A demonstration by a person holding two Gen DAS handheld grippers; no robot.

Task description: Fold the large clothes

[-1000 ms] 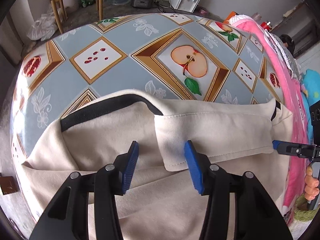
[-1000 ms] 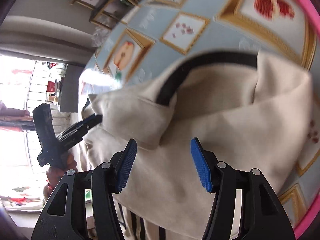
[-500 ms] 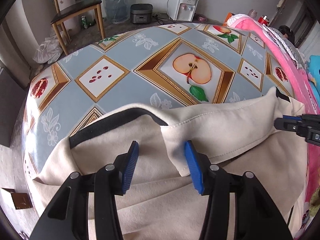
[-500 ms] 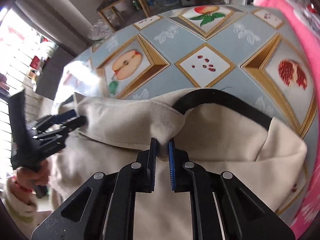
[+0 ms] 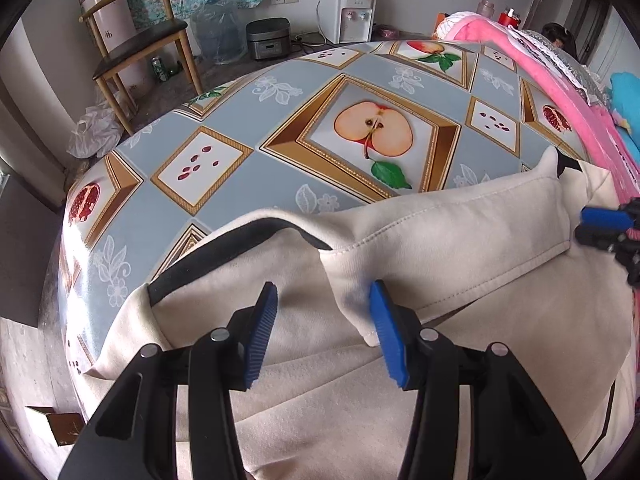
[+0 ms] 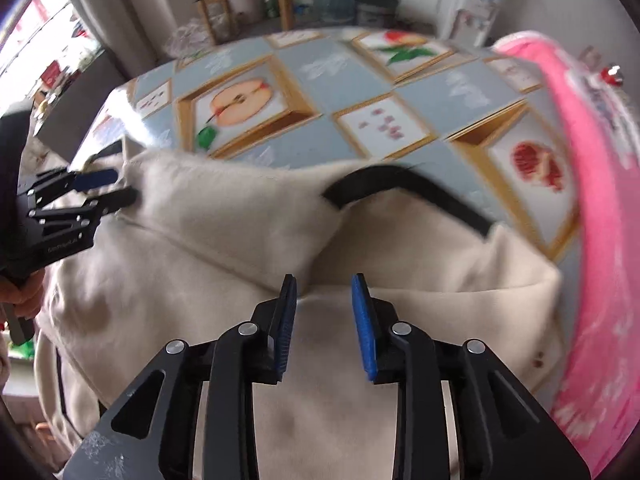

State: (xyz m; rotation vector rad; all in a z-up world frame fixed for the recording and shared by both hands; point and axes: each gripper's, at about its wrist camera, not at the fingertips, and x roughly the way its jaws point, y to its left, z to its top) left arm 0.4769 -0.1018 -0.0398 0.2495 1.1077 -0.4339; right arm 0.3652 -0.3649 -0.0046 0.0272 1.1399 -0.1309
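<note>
My table point(image 5: 224, 216), under a blue-grey fruit-print oilcloth, takes up most of both views. A cream sweatshirt point(image 5: 400, 400) lies across its near part, spilling over the near edge, its long axis running left to right across the table. Its black-lined neck opening point(image 5: 224, 248) faces the far side. A folded cream sleeve point(image 5: 460, 232) lies along the same left-right line across the top. A pink blanket point(image 6: 600, 208) borders the table on my right. My left claw point(image 5: 322, 334) hangs released, wide apart, over the sleeve's end. My right claw point(image 6: 324, 316) is parted too, its blue pads straddling the sleeve's corner without pinching it.
</note>
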